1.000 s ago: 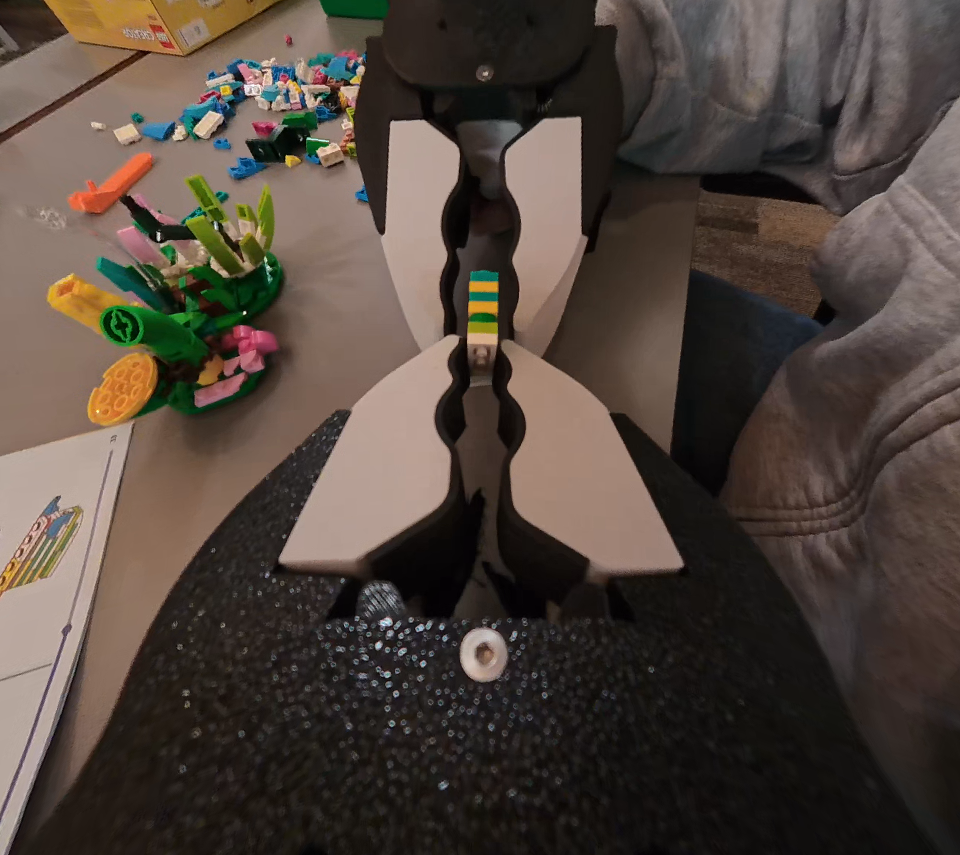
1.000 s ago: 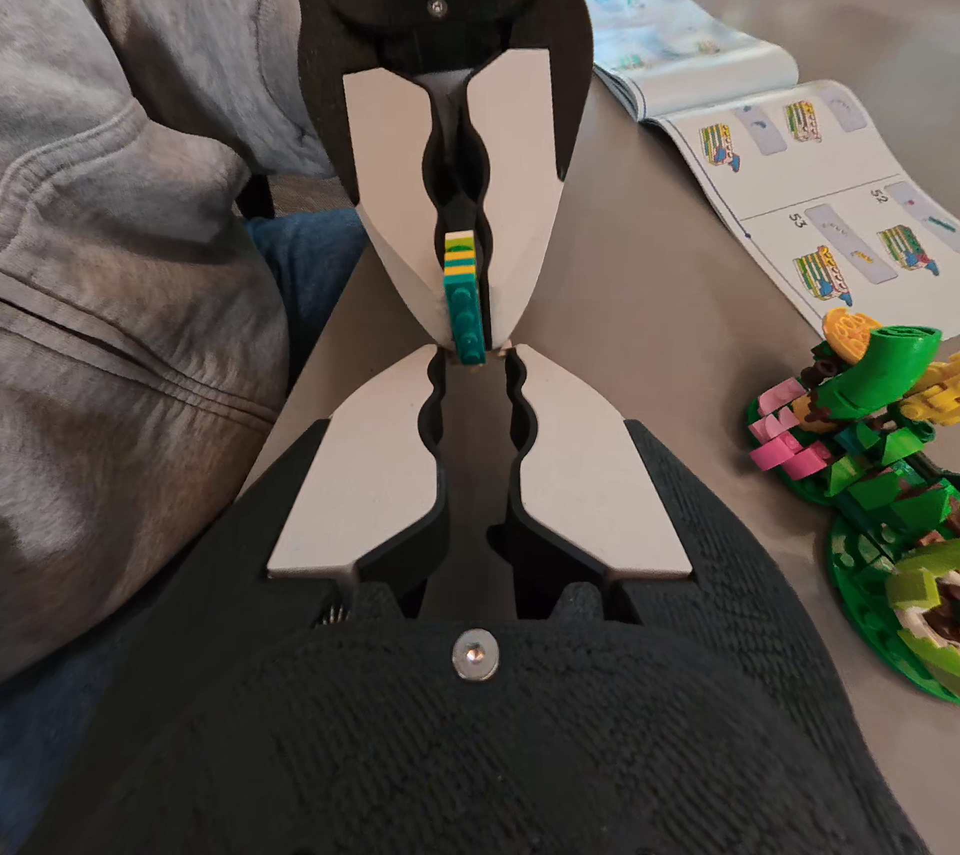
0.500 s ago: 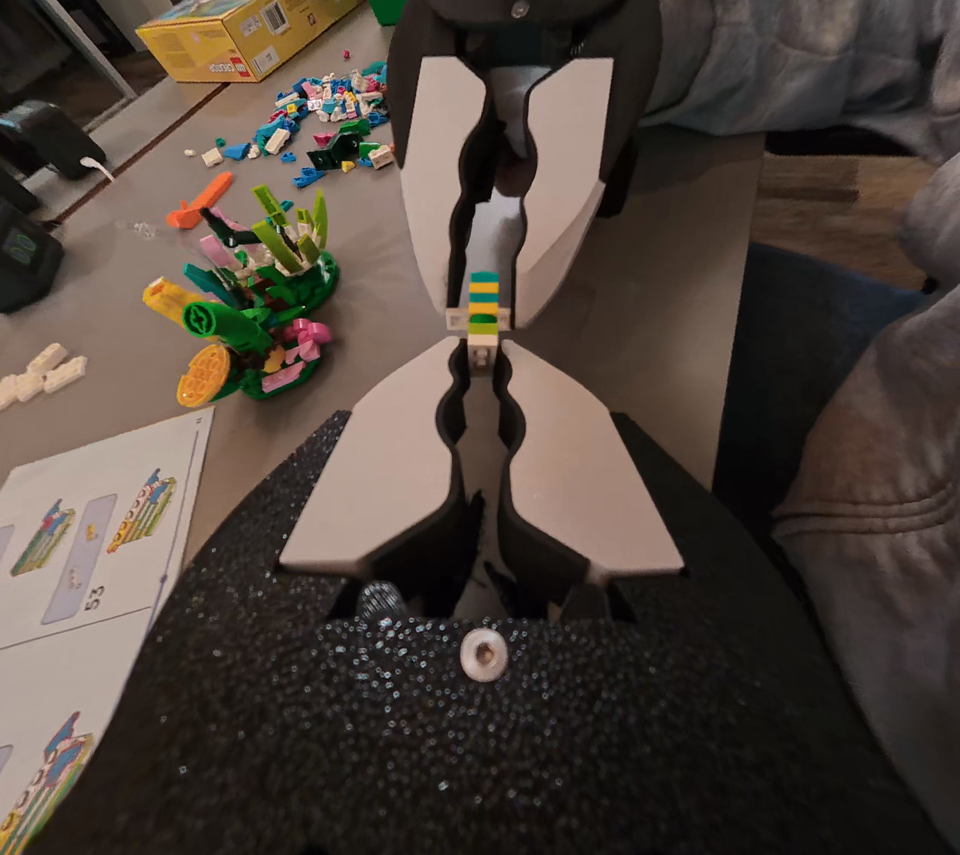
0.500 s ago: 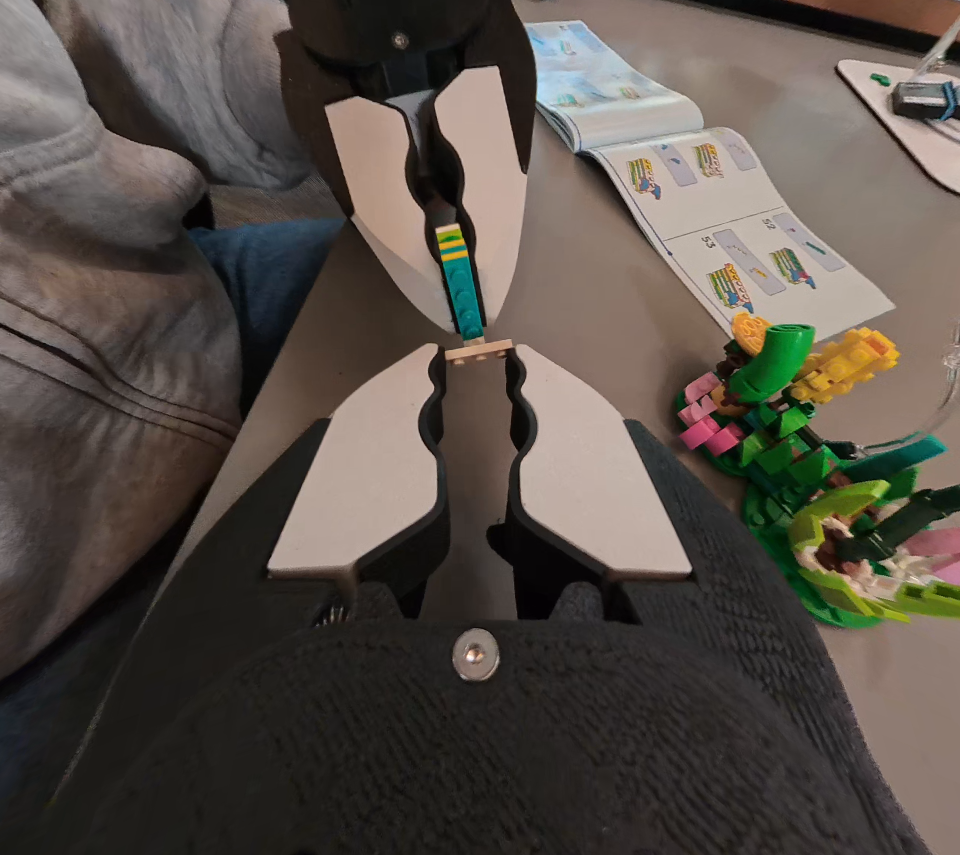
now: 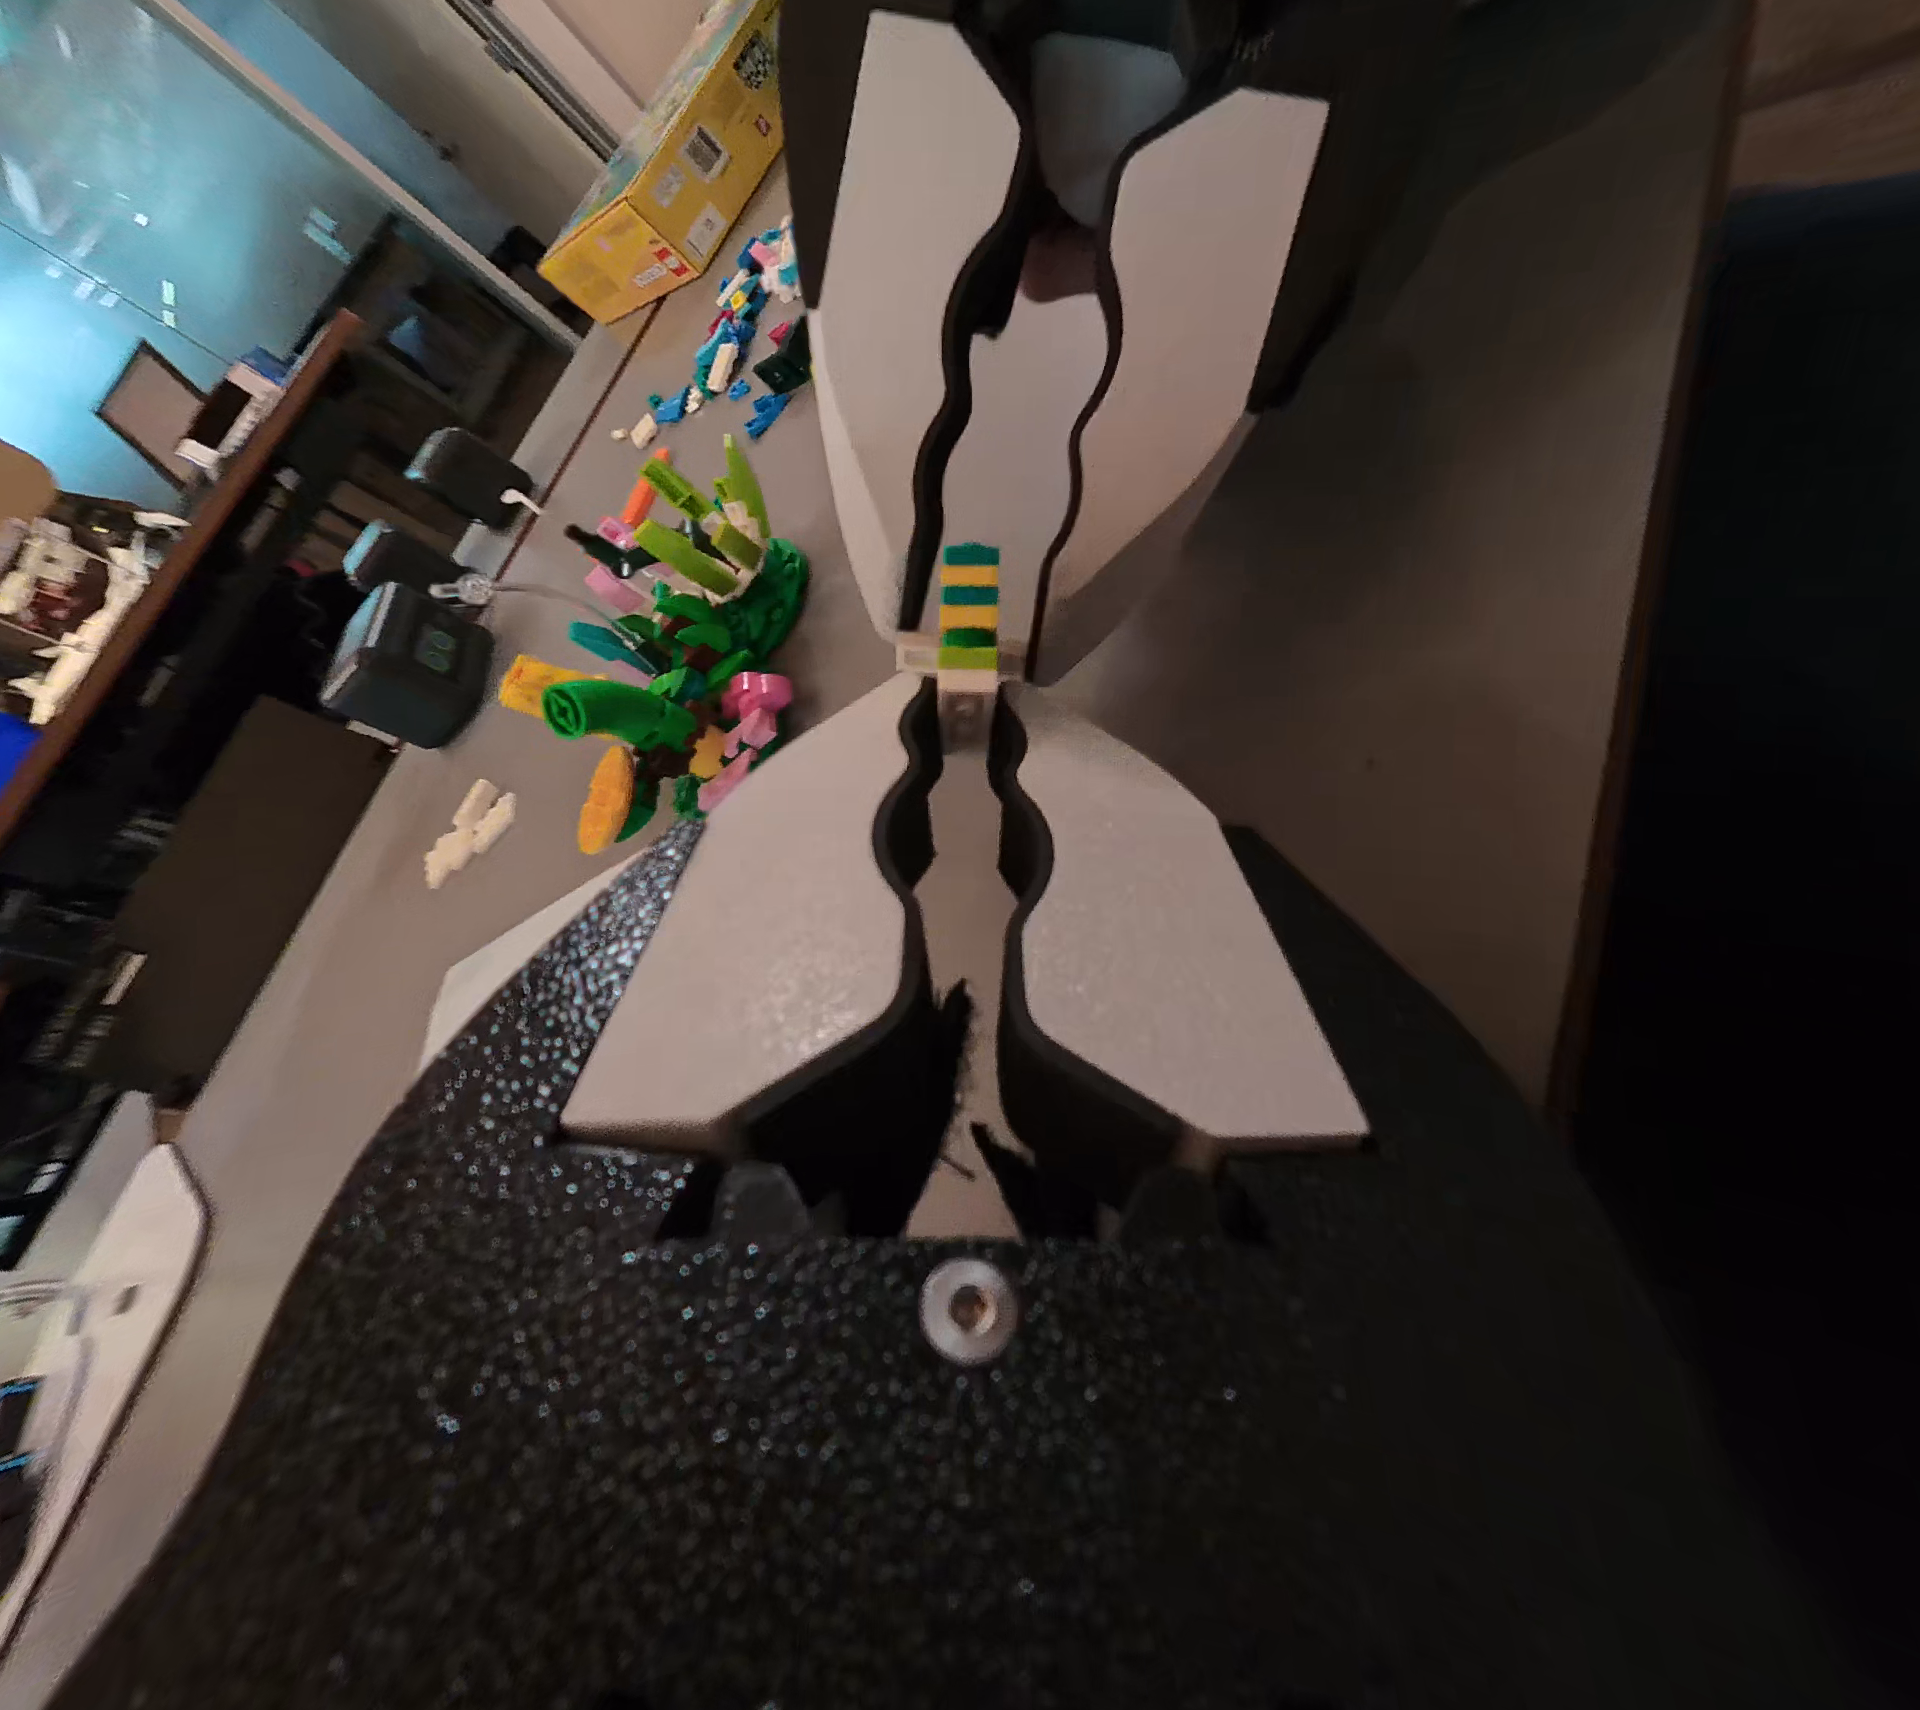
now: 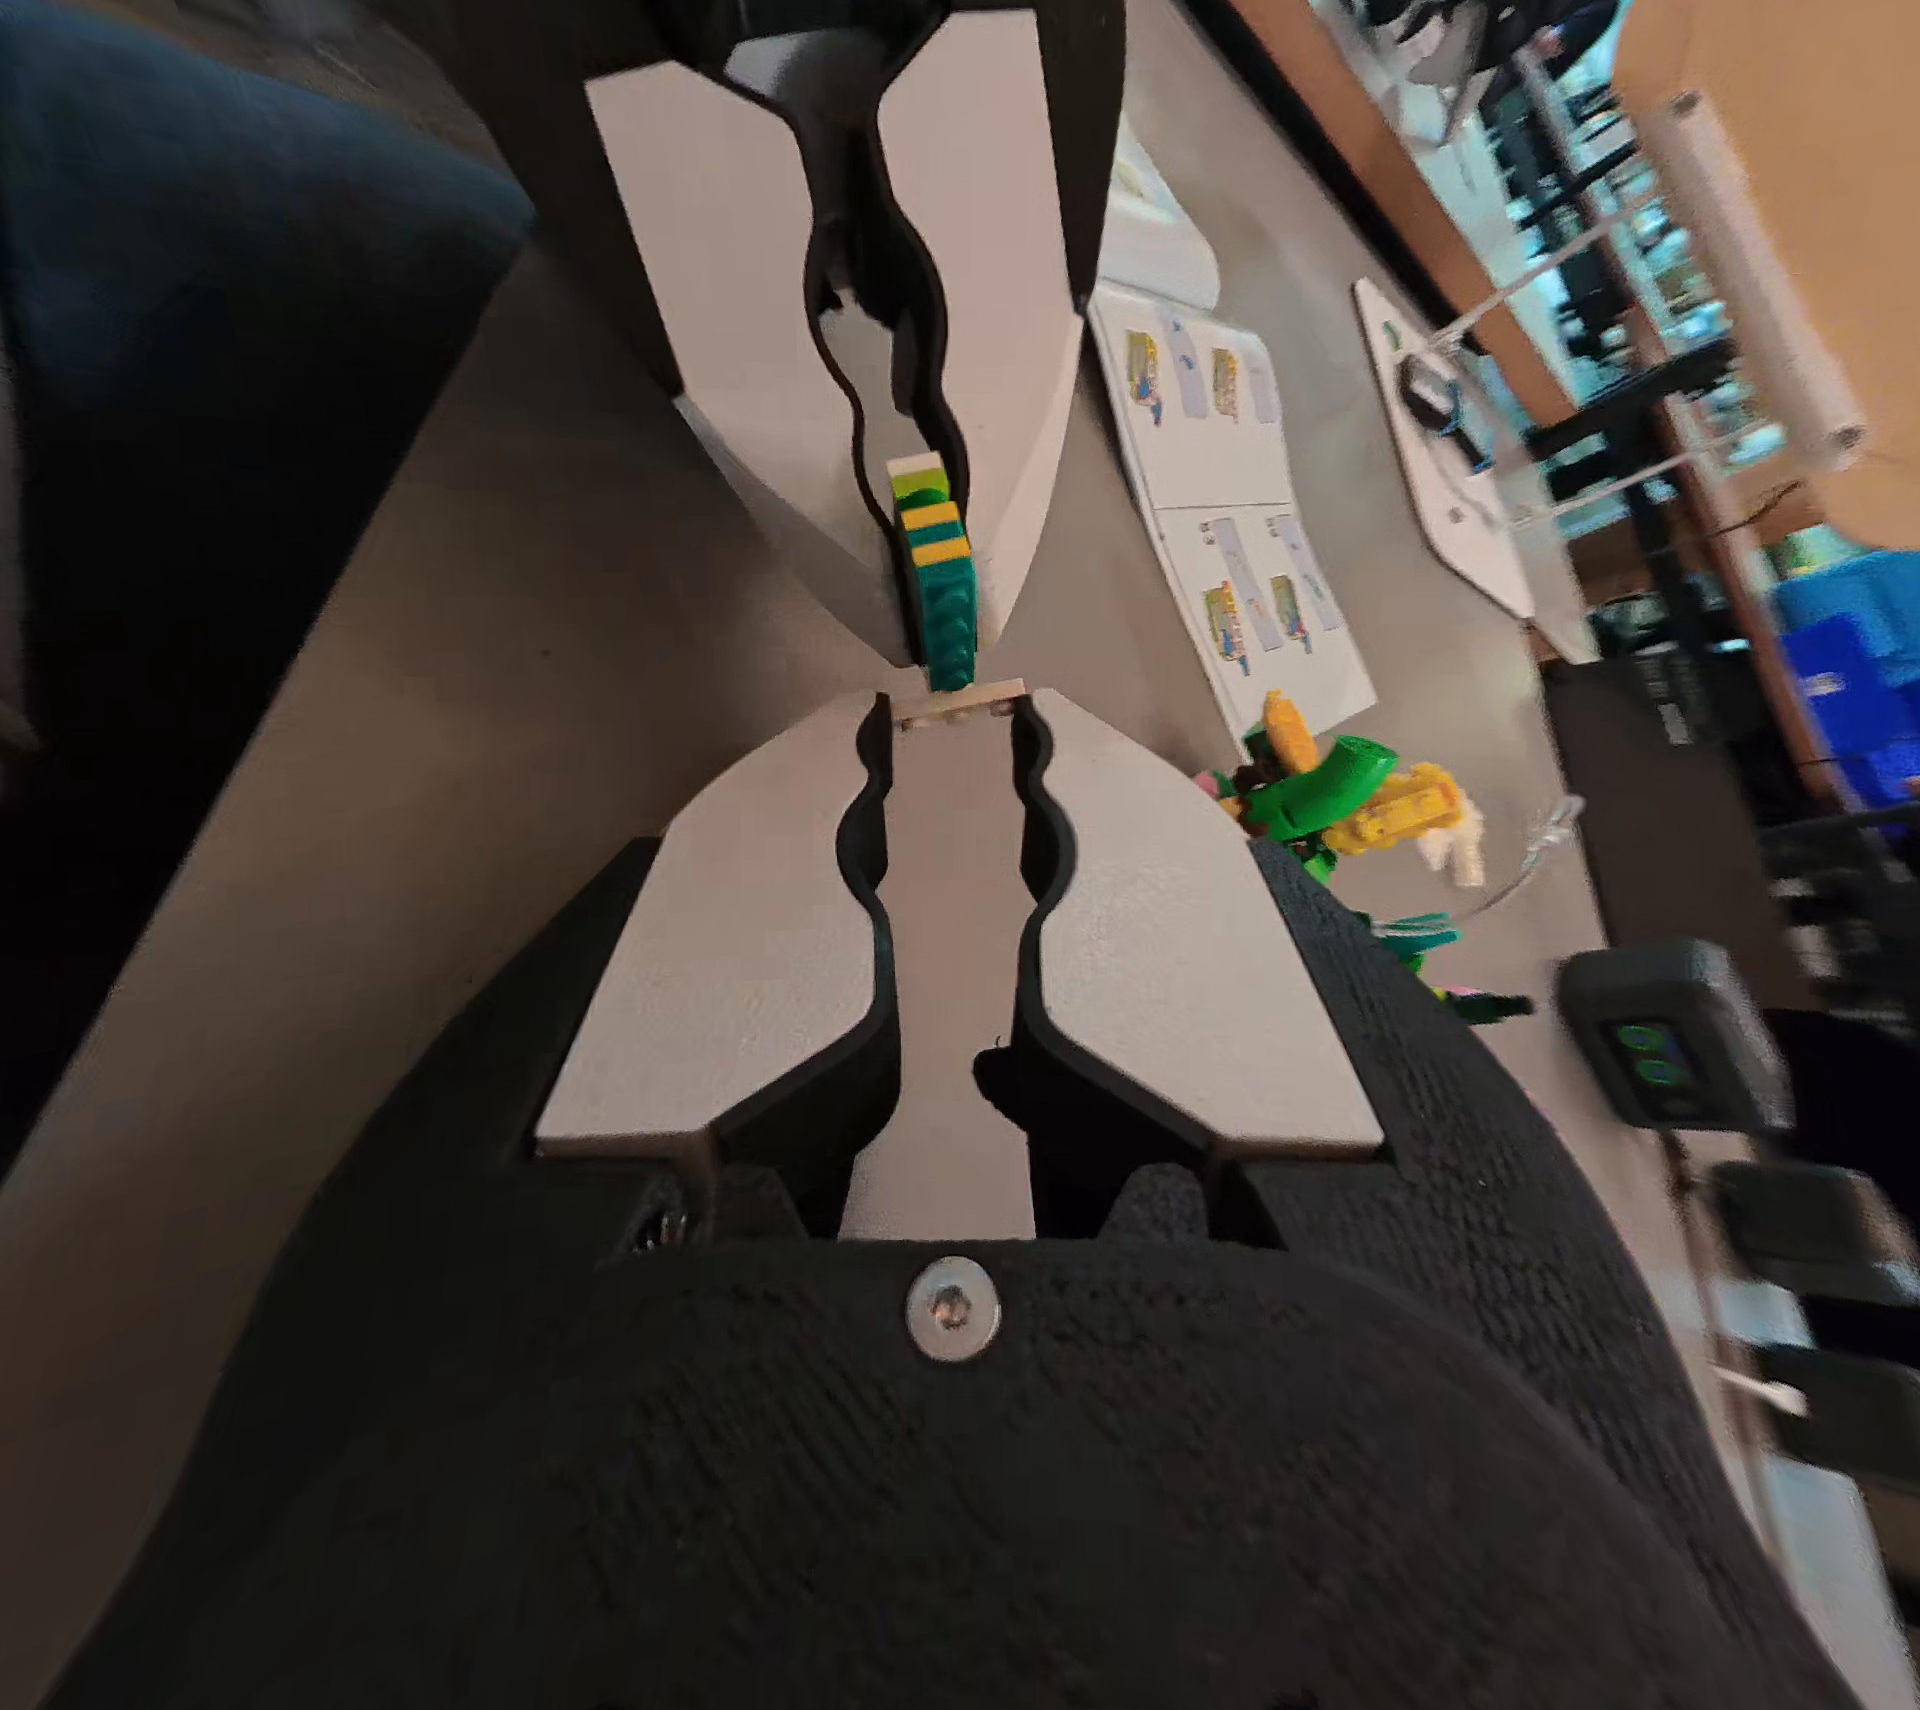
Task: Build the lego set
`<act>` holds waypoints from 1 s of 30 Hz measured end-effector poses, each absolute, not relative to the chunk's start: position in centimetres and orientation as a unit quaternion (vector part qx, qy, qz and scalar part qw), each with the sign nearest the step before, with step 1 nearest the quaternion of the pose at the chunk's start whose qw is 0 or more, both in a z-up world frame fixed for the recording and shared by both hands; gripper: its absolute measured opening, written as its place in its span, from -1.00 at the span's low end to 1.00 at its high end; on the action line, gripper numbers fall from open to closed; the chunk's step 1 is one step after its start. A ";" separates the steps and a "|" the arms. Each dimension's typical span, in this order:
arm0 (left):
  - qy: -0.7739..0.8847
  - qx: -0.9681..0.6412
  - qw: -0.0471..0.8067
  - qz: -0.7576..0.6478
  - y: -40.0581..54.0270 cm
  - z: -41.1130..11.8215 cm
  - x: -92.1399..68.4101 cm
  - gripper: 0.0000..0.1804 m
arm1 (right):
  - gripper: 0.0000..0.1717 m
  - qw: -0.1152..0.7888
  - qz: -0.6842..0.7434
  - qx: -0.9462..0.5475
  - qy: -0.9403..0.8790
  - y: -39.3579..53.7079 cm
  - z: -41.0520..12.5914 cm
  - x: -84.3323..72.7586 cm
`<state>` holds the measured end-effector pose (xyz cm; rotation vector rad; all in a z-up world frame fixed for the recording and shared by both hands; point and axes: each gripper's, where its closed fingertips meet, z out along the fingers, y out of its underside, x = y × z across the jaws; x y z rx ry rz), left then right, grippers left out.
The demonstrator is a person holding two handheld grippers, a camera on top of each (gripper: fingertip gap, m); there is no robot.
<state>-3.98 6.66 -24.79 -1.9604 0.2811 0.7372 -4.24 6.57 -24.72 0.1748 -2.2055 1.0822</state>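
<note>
Grey tabletop (image 5: 1351,621) carries a brick flower model (image 5: 675,642), loose bricks (image 5: 738,341) and an open instruction booklet (image 6: 1247,538) toward its far edge. Over the near edge, left gripper (image 5: 961,704) is clamped on a striped brick stack (image 5: 968,611), right gripper (image 6: 956,710) narrowly on a tan plate (image 6: 961,696) against it.

two grippers: the left gripper (image 5: 966,704) and the right gripper (image 6: 951,704). one striped brick stack (image 5: 969,606) and one tan plate (image 6: 961,704) between them. one brick plant model (image 5: 675,652), one yellow box (image 5: 675,195) and one heap of loose bricks (image 5: 743,351) toward the table's (image 5: 1351,621) far edge. one open instruction booklet (image 6: 1236,507).
</note>
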 end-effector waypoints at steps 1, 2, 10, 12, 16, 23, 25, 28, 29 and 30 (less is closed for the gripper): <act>0.122 -0.806 0.484 0.318 6.7 -24.9 -4.1 -0.90 | -0.75 0.350 0.408 0.075 -0.840 6.5 -24.8 -4.3; 0.128 -0.805 0.477 0.330 6.7 -25.0 -4.1 -0.90 | -0.75 0.358 0.402 0.081 -0.839 6.5 -25.0 -4.3; 0.138 -0.801 0.477 0.335 6.5 -25.2 -3.9 -0.90 | -0.75 0.355 0.427 0.077 -0.828 6.3 -25.1 -4.2; 0.142 -0.805 0.468 0.336 6.5 -25.5 -3.9 -0.90 | -0.75 0.347 0.428 0.073 -0.831 6.2 -25.3 -4.1; 0.139 -0.808 0.466 0.332 6.5 -25.6 -4.0 -0.90 | -0.76 0.337 0.427 0.064 -0.836 6.2 -25.4 -4.2; 0.141 -0.820 0.448 0.329 6.7 -26.0 -3.9 -0.90 | -0.76 0.345 0.393 0.082 -0.848 6.3 -25.9 -4.2; 0.140 -0.822 0.444 0.328 6.8 -26.1 -4.0 -0.90 | -0.76 0.345 0.390 0.080 -0.850 6.4 -25.9 -4.2; 0.133 -0.824 0.445 0.324 7.0 -26.1 -4.1 -0.90 | -0.76 0.338 0.388 0.071 -0.855 6.5 -26.0 -4.3; 0.132 -0.825 0.445 0.324 7.0 -26.1 -4.1 -0.90 | -0.76 0.336 0.388 0.068 -0.856 6.6 -26.0 -4.4; 0.131 -0.825 0.446 0.322 7.1 -26.1 -4.1 -0.90 | -0.76 0.334 0.389 0.065 -0.856 6.6 -26.0 -4.4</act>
